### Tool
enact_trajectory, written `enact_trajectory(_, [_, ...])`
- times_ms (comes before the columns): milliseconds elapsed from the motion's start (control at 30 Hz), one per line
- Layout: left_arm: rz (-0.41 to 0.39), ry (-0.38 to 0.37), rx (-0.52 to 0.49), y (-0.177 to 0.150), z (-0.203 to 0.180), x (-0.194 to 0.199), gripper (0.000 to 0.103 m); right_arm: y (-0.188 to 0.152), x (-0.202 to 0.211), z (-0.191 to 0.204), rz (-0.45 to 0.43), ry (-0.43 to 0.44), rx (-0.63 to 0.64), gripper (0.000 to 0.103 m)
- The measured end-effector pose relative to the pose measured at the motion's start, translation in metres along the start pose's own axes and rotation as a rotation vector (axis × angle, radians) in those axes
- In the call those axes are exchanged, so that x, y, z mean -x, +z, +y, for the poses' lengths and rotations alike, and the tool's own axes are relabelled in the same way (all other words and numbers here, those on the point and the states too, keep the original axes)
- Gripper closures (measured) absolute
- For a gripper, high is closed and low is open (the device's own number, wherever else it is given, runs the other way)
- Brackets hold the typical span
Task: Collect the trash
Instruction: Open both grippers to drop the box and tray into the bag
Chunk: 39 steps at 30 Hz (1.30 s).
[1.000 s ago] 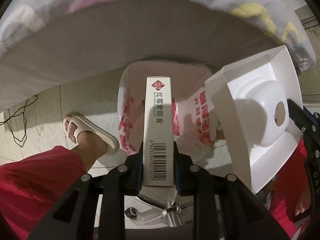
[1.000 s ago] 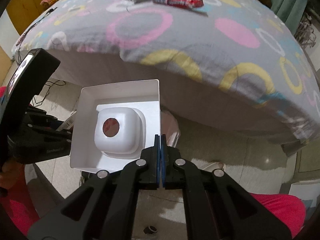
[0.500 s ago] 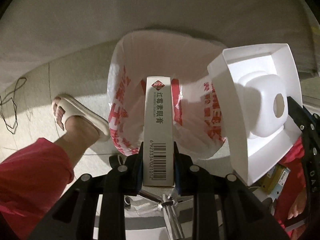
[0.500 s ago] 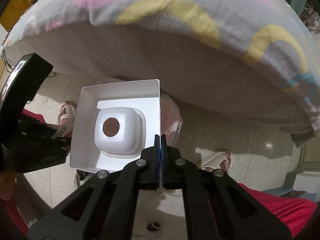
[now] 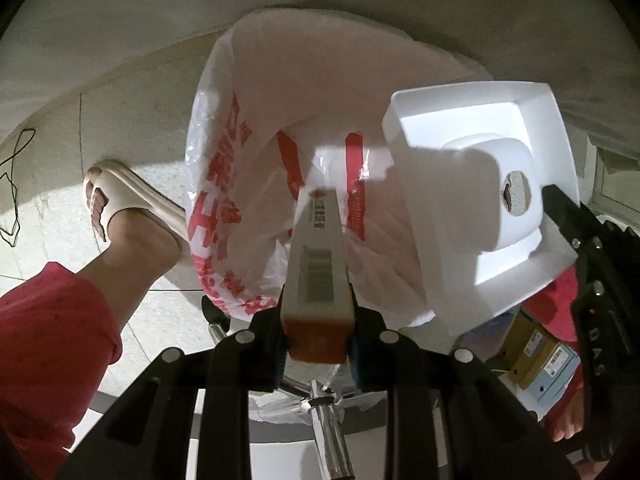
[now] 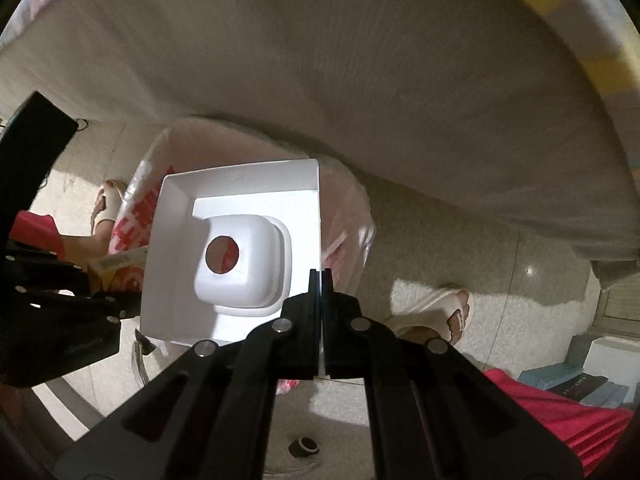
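A slim carton (image 5: 318, 264) is held clamped between the jaws of the left gripper (image 5: 318, 320), tilted down over the open mouth of a red-printed plastic bag (image 5: 224, 208). Beside it, a white box tray (image 6: 240, 248) is pinched by its side wall in the closed right gripper (image 6: 321, 280), above the same bag, near a sandalled foot (image 5: 120, 216).

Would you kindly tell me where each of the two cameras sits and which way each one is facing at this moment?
Left wrist: on the left gripper, looking steeply down into the trash bag; it clamps the narrow carton; a sandalled foot shows.
Right wrist: on the right gripper, facing straight down beside the bed; it pinches the white box by its wall; the other foot shows.
Shared: bag, white box, carton, and each other's gripper.
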<state>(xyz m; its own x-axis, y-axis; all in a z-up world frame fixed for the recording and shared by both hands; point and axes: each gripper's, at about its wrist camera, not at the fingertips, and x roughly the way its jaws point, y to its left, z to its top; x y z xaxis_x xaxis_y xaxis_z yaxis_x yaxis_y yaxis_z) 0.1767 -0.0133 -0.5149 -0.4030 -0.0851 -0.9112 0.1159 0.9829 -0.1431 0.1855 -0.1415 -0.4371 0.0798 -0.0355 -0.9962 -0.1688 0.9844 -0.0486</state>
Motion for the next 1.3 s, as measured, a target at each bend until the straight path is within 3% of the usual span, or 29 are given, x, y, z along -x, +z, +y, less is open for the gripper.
enact_trajectory(500, [0.055,0.012,0.017,0.014,-0.002,-0.022,0.078,0.009,-0.037,0.008,0.068,0.008,0.006,0.101])
enact_trajectory(600, [0.068,0.007,0.022,0.015,-0.001,-0.022,0.072,0.009,-0.04,0.008,0.082,0.043,-0.005,0.091])
enact_trajectory(733, [0.065,0.018,0.044,0.016,0.001,-0.022,0.043,0.007,-0.047,0.009,0.1,0.081,-0.023,0.065])
enact_trajectory(833, [0.064,0.022,0.05,0.016,0.002,-0.021,0.037,0.007,-0.045,0.008,0.093,0.067,-0.019,0.064])
enact_trajectory(1000, [0.053,0.029,0.073,0.014,0.006,-0.016,0.034,0.006,-0.039,0.006,0.082,0.071,-0.028,0.058])
enact_trajectory(1100, [0.026,0.064,0.071,0.009,0.006,-0.009,0.034,0.004,-0.027,0.006,0.063,0.08,-0.022,0.048])
enact_trajectory(1300, [-0.102,0.099,0.029,-0.016,0.003,0.034,0.033,-0.003,0.024,0.005,-0.036,0.114,0.007,0.038])
